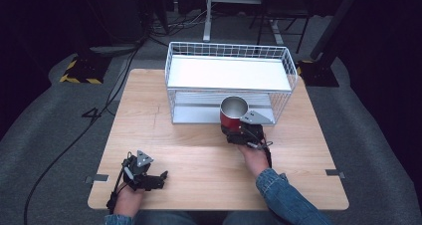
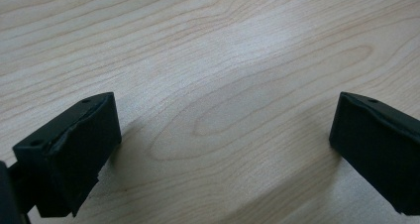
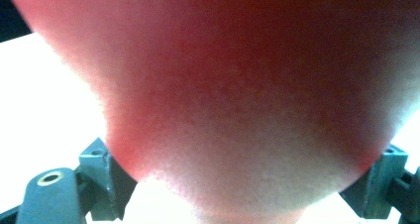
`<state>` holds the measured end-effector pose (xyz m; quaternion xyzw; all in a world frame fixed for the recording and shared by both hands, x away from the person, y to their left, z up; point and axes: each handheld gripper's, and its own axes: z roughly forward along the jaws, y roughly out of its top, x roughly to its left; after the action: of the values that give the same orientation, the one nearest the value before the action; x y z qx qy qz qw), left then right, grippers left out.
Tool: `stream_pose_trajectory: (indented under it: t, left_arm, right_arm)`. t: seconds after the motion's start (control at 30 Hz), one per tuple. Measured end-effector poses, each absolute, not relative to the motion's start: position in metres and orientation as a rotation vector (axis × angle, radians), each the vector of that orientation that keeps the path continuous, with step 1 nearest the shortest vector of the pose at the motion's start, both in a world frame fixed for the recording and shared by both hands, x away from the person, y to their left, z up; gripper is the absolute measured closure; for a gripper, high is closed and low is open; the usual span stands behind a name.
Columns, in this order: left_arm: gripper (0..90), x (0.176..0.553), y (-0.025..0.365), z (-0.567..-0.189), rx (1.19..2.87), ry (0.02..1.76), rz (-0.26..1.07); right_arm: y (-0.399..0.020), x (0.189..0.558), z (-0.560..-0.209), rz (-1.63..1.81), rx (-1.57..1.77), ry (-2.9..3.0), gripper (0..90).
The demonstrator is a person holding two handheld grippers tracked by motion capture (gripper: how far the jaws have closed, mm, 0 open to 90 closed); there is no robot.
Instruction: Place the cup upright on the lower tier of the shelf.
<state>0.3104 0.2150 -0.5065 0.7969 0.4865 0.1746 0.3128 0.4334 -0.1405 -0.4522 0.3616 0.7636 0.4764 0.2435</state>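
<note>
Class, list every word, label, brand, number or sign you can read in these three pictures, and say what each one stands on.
None: no readable text in these pictures.
The red cup held in the right gripper shows no print; up close it is a blur.
The white wire rack, wooden table and left gripper carry no lettering.
The yellow-black hazard stripes on the floor base are a pattern, no words.

A red cup [image 1: 233, 113] with a silver inside stands upright, mouth up, before the white wire rack [image 1: 229, 80].
</note>
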Motion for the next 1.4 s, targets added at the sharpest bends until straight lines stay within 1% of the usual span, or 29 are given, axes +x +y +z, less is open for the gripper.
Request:
stream_pose_trajectory:
  t: [0.73, 1.4]
  left_arm:
    - [0.0, 0.31, 0.215, -0.506, 2.103, 1.284, 0.461]
    - [0.0, 0.311, 0.215, -0.506, 2.104, 1.284, 0.46]
  right_arm:
    - [-0.13, 0.49, -0.467, 1.261, 1.08, 2.014, 16.9]
    - [-0.119, 0.523, -0.484, 1.245, 1.105, 1.976, 16.8]
